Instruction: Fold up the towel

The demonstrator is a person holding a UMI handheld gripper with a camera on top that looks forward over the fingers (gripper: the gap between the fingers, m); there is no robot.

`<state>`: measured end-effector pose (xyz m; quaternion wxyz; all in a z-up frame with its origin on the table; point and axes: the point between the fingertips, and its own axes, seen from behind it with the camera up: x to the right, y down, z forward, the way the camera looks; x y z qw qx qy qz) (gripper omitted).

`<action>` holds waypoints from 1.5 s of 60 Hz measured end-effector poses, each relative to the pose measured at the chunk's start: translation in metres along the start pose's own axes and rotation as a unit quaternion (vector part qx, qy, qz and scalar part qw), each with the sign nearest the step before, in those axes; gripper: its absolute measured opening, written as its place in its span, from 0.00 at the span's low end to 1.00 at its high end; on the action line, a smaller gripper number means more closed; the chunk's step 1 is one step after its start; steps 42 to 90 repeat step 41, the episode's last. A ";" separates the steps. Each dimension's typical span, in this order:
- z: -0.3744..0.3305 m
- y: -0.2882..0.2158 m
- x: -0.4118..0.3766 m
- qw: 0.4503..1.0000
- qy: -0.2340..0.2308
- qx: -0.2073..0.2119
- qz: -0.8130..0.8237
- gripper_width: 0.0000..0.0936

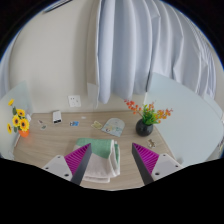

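A folded towel point(103, 160), mint green on top with a pale pinkish-white layer toward me, lies on the light wooden table point(50, 150). It sits between my two fingers, nearer the left one. My gripper point(112, 163) is open, its magenta pads point(80, 160) standing wide apart. The left pad overlaps the towel's left edge in view; a clear gap separates the right pad from the towel. I cannot tell whether the fingers touch the cloth.
At the back of the table are yellow flowers point(17, 121) on the left, a small potted plant with orange blooms point(146, 115) on the right, a small white object point(115, 126) and scattered small items point(75, 123). White curtains point(140, 50) hang behind.
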<state>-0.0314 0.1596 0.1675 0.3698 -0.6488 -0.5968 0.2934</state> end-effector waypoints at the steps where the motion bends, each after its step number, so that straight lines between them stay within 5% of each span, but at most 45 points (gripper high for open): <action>1: -0.014 -0.004 0.001 1.000 0.004 0.000 0.001 0.92; 13: -0.152 -0.004 -0.003 0.999 0.020 -0.026 0.024 0.91; 24: -0.202 0.009 -0.007 0.999 0.040 -0.026 0.028 0.91; 90: -0.202 0.016 -0.027 0.999 0.032 -0.026 0.032 0.91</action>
